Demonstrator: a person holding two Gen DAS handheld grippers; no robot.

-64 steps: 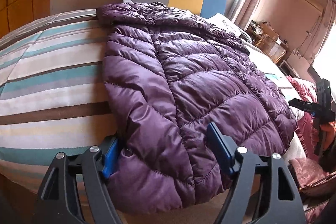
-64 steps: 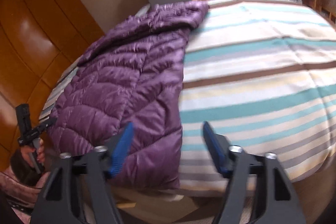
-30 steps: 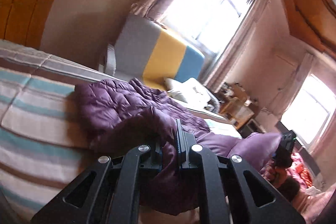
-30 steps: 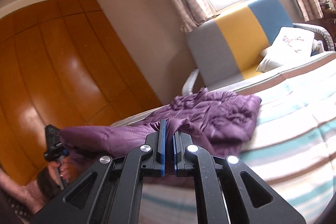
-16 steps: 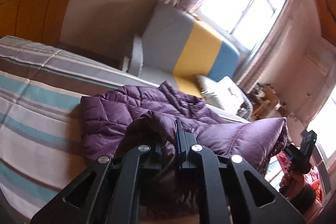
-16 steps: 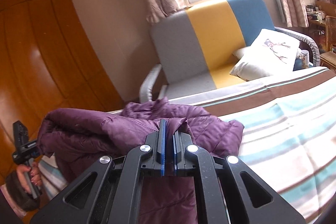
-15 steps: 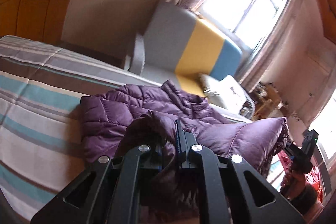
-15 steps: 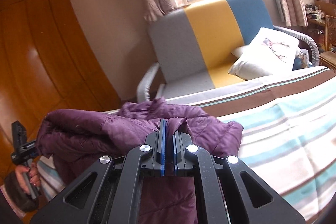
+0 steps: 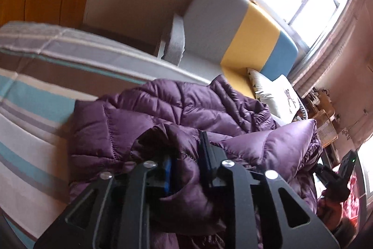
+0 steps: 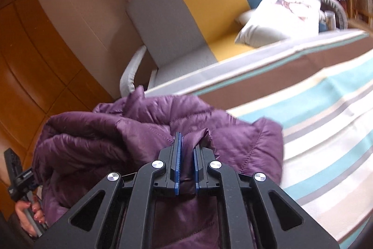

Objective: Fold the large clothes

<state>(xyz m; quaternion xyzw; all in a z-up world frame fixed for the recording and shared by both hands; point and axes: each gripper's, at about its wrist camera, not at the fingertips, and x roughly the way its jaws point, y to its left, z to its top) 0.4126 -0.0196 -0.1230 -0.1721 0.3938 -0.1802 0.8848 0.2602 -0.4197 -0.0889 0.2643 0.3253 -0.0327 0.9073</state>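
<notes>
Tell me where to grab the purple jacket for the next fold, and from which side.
Grip the jacket at its doubled near edge, coming from the bed's near side. That puffy edge bunches into a ridge the jaws can pinch. The far part lies flat on the bed.

No legible text, brand or number anywhere. White pillow (image 10: 282, 15), upper right of the right wrist view, carries a dark printed motif, possibly a figure rather than lettering; too blurred to read.

The jacket (image 9: 186, 109) lies on the bed (image 9: 35, 109), near its far edge. The armchair (image 9: 233, 39) stands behind the bed. A cushion (image 10: 279, 18) rests on the armchair seat.
</notes>
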